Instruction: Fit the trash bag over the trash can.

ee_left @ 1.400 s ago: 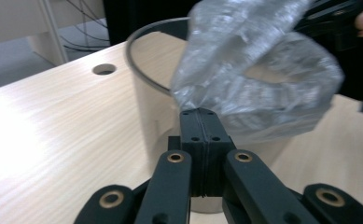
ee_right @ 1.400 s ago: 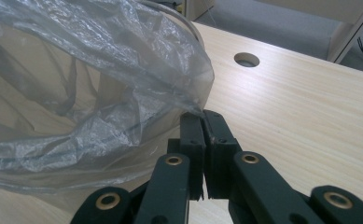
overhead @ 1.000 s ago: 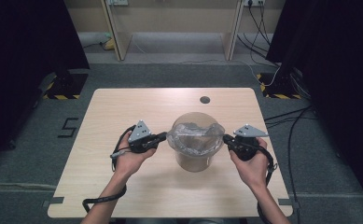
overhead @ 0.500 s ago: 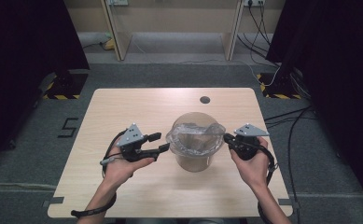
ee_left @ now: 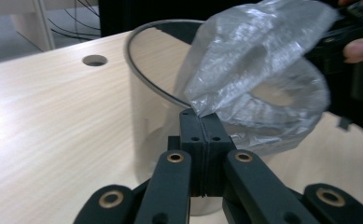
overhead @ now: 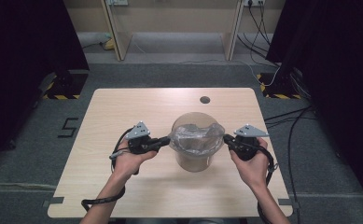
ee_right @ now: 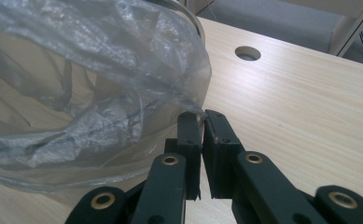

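A clear round container stands mid-table with a thin see-through plastic bag draped over its mouth. My left gripper is at the bag's left edge; its jaws have just been closing and now pinch a corner of the bag at the tips, beside the container's rim. My right gripper is on the opposite side, shut on the bag's right edge at its tips. The film is held spread between the two grippers above the opening.
The light wooden table has a round cable hole behind the container. Dark curtains stand at both sides, with cables on the floor at the right. A hand and the right gripper show beyond the bag in the left gripper view.
Half a second ago my left gripper was drawn back to the left with open jaws, off the bag. It has moved right again and shut on the bag's edge. The right gripper has kept still.
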`<state>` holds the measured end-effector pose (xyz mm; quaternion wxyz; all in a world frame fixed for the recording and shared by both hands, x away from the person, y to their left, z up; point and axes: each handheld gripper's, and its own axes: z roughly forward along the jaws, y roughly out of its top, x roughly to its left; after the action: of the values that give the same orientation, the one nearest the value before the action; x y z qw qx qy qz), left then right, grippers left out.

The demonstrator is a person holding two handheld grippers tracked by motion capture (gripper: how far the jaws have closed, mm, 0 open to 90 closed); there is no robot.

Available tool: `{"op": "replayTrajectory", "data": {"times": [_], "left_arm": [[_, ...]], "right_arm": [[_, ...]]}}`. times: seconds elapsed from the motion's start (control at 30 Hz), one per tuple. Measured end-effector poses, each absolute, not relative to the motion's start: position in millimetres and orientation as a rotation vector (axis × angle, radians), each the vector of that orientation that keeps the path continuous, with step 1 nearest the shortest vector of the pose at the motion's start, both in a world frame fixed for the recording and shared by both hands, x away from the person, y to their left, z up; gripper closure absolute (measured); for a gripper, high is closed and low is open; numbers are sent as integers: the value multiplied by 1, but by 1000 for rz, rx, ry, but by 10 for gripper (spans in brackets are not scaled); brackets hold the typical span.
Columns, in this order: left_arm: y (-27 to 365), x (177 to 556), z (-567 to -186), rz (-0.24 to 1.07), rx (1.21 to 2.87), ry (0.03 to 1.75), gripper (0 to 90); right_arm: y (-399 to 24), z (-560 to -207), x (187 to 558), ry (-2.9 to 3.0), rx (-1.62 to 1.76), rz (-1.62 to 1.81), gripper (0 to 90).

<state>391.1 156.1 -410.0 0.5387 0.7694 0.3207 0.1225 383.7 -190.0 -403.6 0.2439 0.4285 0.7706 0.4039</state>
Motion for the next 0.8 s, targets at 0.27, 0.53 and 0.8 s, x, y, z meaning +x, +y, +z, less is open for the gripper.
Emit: {"op": "replayTrajectory", "data": {"times": [0.27,0.53,0.8], "left_arm": [[152,408,-411,406,1839,747,898],[154,405,-408,446,1850,722,871],[152,403,-401,491,1856,700,870]], "right_arm": [[-187,-409,385,2136,1173,1093,844],[-194,-397,377,2134,1152,1104,792],[-194,-375,355,2167,1064,1100,672]]}}
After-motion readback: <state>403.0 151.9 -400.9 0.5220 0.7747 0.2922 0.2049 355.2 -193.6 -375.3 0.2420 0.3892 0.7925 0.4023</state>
